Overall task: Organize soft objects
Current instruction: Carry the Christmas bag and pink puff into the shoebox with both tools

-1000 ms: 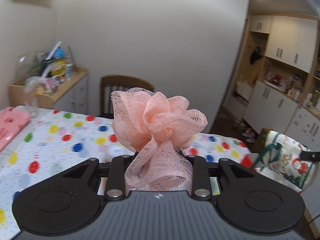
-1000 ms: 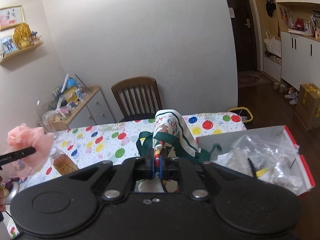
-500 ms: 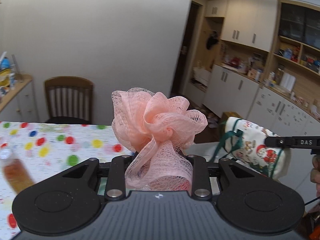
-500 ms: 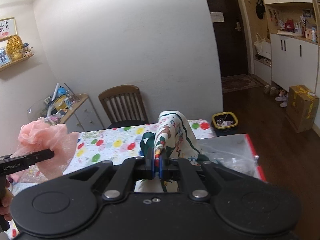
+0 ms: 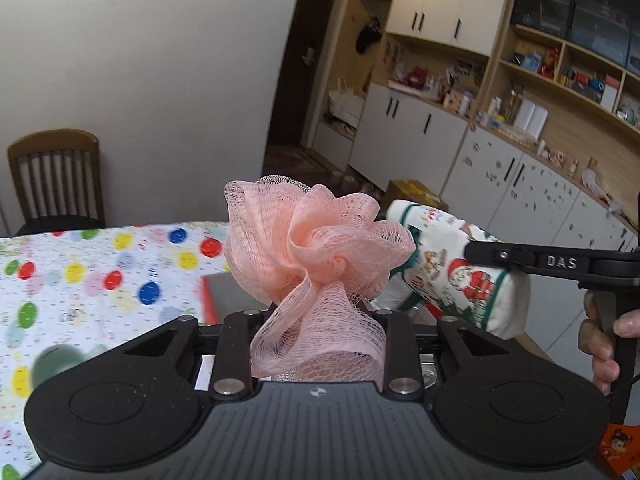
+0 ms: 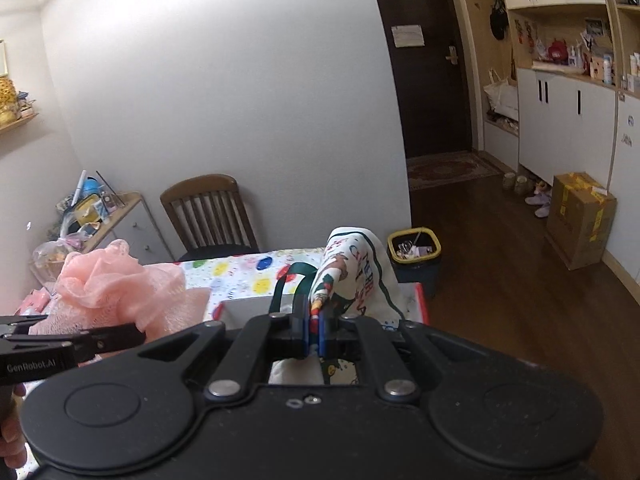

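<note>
My left gripper (image 5: 318, 320) is shut on a peach mesh bath pouf (image 5: 316, 248), held in the air above a red-rimmed box (image 5: 208, 300) on the polka-dot table (image 5: 100, 272). The pouf also shows in the right wrist view (image 6: 116, 288), at the left. My right gripper (image 6: 315, 316) is shut on a white Christmas-print oven mitt (image 6: 352, 276) with green trim, held over the same box (image 6: 420, 300). In the left wrist view the mitt (image 5: 460, 272) hangs just right of the pouf, clamped by the right gripper's fingers (image 5: 520, 258).
A wooden chair (image 6: 208, 216) stands behind the table. A yellow-rimmed bin (image 6: 416, 252) and a cardboard box (image 6: 580, 220) sit on the wood floor to the right. White cabinets (image 5: 420, 132) line the far wall. A cluttered low dresser (image 6: 104, 216) stands at the left.
Both grippers have swung to the right with their loads. The pouf and the mitt have come closer together, over the red-rimmed box.
</note>
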